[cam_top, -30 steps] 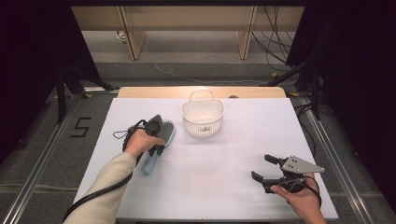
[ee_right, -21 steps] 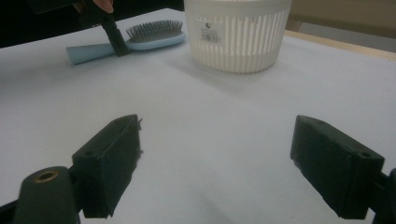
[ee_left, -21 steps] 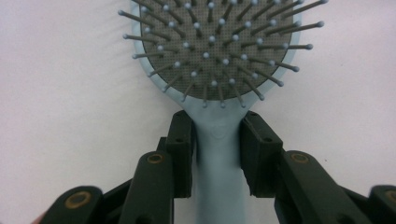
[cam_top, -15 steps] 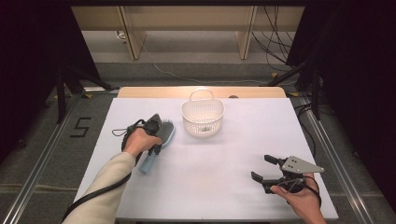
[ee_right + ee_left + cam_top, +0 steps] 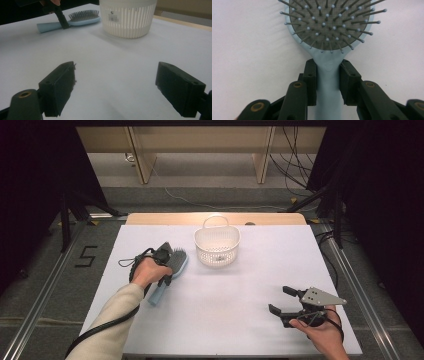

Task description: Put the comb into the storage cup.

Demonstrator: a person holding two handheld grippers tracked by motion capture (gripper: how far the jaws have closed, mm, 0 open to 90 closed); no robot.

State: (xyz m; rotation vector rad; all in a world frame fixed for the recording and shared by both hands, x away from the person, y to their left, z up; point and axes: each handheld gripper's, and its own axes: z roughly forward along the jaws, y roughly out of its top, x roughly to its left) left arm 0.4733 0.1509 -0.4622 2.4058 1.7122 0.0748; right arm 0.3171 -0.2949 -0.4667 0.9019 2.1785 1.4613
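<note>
While the left gripper [image 5: 327, 75] has just been closing, its jaws now press both sides of the brush [image 5: 329, 47] at the neck, where the pale blue handle meets the bristled head. The brush lies flat on the white table [image 5: 235, 320], bristles up, left of centre, its handle pointing toward the near left. One basket [image 5: 217, 245] stands just right of the brush head, near the far edge and apart from it. The right gripper [image 5: 284, 301] hovers at the near right, close to the near edge, its jaws spread wide with nothing between them. Between the two grippers the table is bare, a broad open stretch across the middle and near side. Count: one brush, one basket, two grippers.
</note>
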